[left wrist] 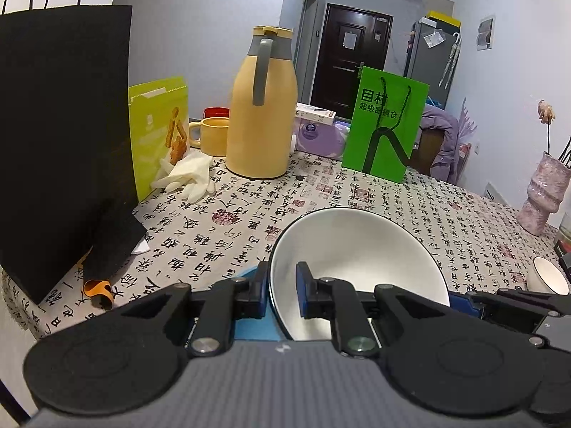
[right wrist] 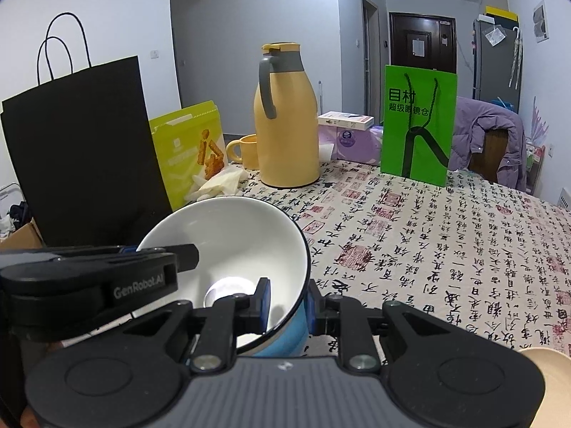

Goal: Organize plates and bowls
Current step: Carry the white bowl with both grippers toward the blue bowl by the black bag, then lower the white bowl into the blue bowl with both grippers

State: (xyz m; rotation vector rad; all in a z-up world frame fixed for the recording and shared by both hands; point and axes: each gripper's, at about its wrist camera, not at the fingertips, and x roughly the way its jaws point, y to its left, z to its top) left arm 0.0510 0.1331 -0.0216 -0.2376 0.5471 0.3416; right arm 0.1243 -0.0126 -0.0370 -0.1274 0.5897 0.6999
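The counter [left wrist: 392, 210], draped in a calligraphy-print cloth, stretches ahead of both tools; far ahead to the left stands a black paper bag [left wrist: 64, 142], ahead a yellow thermos jug [left wrist: 262, 121], ahead to the right a green bag [left wrist: 385, 125]; the white bowl [left wrist: 360, 249], blue outside, hangs tilted between both tools; the left hand-held gripper [left wrist: 282, 294] is pinched narrow on its left rim; the right hand-held gripper [right wrist: 289, 306] is pinched narrow on its right rim; a small white bowl [left wrist: 547, 278] sits right of the left one.
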